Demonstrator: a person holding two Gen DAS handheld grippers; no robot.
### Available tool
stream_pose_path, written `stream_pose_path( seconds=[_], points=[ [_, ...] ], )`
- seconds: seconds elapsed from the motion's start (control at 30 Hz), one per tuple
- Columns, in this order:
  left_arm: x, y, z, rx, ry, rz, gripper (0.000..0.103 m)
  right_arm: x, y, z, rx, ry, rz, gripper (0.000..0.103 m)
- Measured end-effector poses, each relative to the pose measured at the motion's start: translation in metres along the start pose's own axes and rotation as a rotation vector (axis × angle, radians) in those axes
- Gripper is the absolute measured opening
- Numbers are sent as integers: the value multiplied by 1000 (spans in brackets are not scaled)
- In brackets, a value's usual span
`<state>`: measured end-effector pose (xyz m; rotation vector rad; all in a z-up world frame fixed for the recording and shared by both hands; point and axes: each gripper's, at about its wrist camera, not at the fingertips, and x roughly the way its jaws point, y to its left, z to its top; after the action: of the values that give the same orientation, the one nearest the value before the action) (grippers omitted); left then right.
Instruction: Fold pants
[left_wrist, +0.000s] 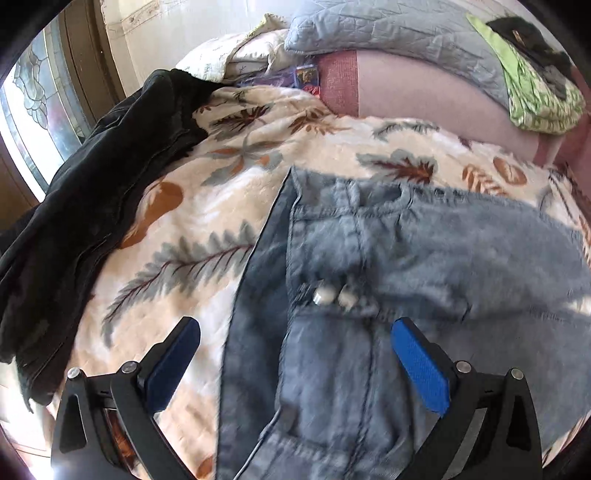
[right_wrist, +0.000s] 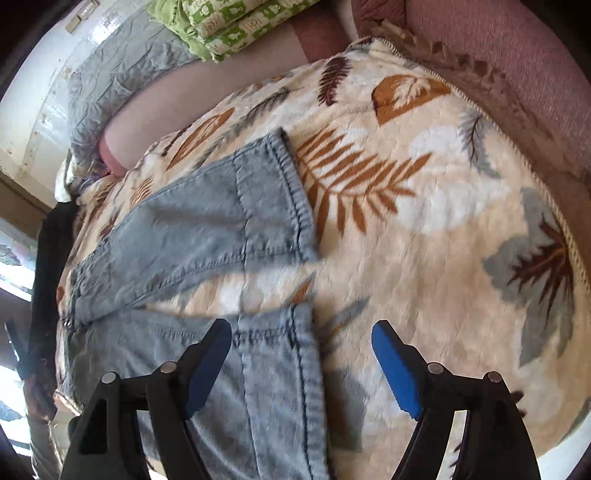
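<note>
Light blue denim pants (left_wrist: 424, 251) lie flat on a cream blanket with a leaf print (left_wrist: 177, 236). The left wrist view shows their waistband and two metal buttons (left_wrist: 332, 295). My left gripper (left_wrist: 295, 343) hovers over the fly, open, its blue pads (left_wrist: 421, 365) well apart and touching nothing. In the right wrist view the pants (right_wrist: 192, 229) show two legs slightly spread, with the far hem (right_wrist: 288, 192) and the near hem (right_wrist: 299, 354) both flat. My right gripper (right_wrist: 301, 347) stands open above the near hem, holding nothing.
A black garment (left_wrist: 92, 206) is heaped at the blanket's left side. Behind are a grey quilted pillow (left_wrist: 388, 33), green patterned cloth (left_wrist: 535, 92) and pink upholstery (left_wrist: 424, 96). The blanket's fringed edge (right_wrist: 480, 77) runs along the right.
</note>
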<state>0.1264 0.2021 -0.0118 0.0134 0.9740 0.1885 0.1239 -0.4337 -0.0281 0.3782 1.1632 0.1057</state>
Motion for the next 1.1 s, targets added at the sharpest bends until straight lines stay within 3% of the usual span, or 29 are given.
stream_pose_path(
  seconds=[0.07,0.1,0.13,0.17,0.23,0.3,0.4,0.47,0.5,0.53,0.57,0.6,0.63,0.73,0.9,0.97,1.0,1.03,1.1],
  points=[
    [2,0,-12,18,24,16,103,9,3,-4,-4,9,15,77],
    [2,2,-18,19,33,27,103,19,4,-2,7,29,23,67],
    [2,3,-23,21,46,28,103,31,8,0,8,60,21,46],
    [3,2,-27,24,62,21,103,38,14,2,-23,70,-34,40],
    [2,1,-36,31,80,26,103,38,32,6,-115,70,-99,18],
    [3,-2,-43,47,95,29,103,32,42,15,-181,41,-202,17],
    [0,-7,-53,64,100,18,103,40,34,25,-153,51,-235,18],
    [-1,-11,-58,79,100,11,103,48,42,18,-208,17,-285,20],
    [-1,-12,-59,88,104,18,103,47,46,14,-224,-3,-306,25],
    [-1,-13,-60,94,105,23,103,42,47,9,-207,-3,-299,36],
    [-1,-13,-59,94,104,21,103,33,44,4,-172,-9,-245,45],
    [-1,-13,-59,91,105,16,103,21,38,-3,-131,-36,-188,62],
    [-1,-12,-58,87,106,12,103,7,31,-11,-91,-67,-173,67],
    [0,-9,-58,82,108,9,103,-28,7,-40,4,-91,-116,67],
    [2,-9,-59,71,119,-8,103,-32,-19,-83,83,21,-13,67],
    [4,-9,-58,62,132,-12,103,-22,-13,-92,46,55,5,55],
    [5,-9,-58,56,138,-15,103,-18,-9,-94,24,76,10,28],
    [5,-8,-57,51,141,-18,103,-18,-3,-96,-21,77,-9,23],
    [4,-7,-57,51,140,-19,103,-18,15,-99,-150,86,-122,22]
  ],
)
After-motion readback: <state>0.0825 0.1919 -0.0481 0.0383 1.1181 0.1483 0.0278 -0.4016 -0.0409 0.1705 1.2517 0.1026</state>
